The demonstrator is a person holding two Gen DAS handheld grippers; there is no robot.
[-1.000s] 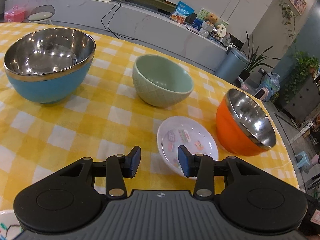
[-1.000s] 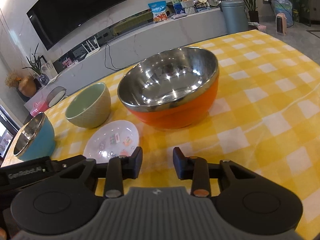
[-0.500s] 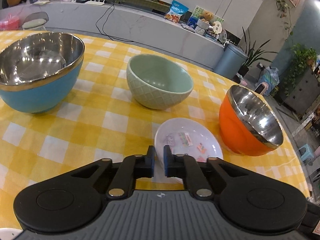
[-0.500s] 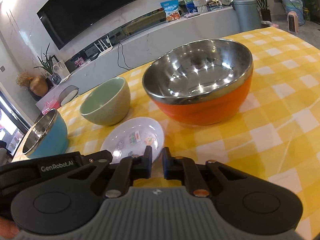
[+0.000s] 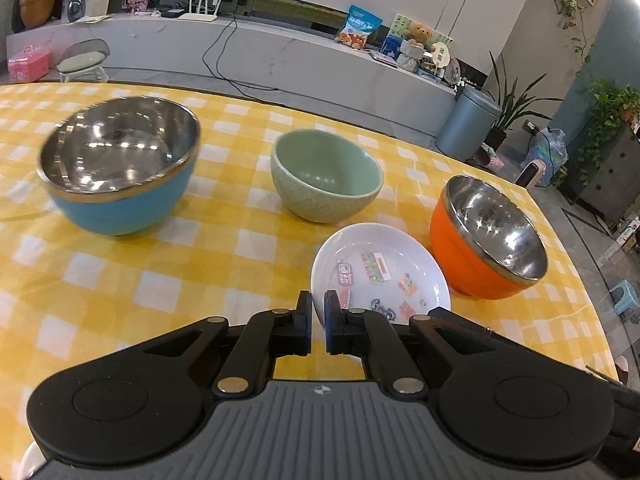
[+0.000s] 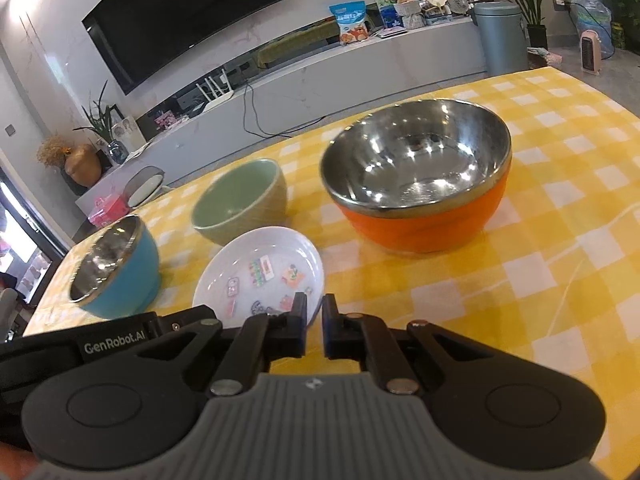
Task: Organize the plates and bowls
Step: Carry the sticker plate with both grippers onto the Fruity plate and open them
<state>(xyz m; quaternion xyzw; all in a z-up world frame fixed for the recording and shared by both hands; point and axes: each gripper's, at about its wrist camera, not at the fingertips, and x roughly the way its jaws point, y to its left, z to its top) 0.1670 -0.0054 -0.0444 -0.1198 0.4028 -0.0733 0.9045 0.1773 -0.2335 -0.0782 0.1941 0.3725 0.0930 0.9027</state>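
Note:
A small white plate (image 5: 384,272) with cartoon prints lies on the yellow checked tablecloth (image 5: 120,280), between a green ceramic bowl (image 5: 326,176), an orange steel-lined bowl (image 5: 490,236) and a larger blue steel-lined bowl (image 5: 116,168). My left gripper (image 5: 317,320) is shut with a thin gap, its tips at the plate's near rim, holding nothing. My right gripper (image 6: 313,322) is shut and empty too, just in front of the plate (image 6: 260,272). The right wrist view also shows the orange bowl (image 6: 420,176), green bowl (image 6: 240,200) and blue bowl (image 6: 116,268).
A white plate edge (image 5: 28,452) shows at the bottom left corner of the left wrist view. The left gripper's body (image 6: 80,344) sits left of my right gripper. The table's edge (image 5: 576,280) runs just beyond the orange bowl. A long TV counter (image 5: 280,56) stands behind.
Both grippers closed from wide open to nearly shut, on nothing. Both pulled back and rose slightly, so the bowls look farther away.

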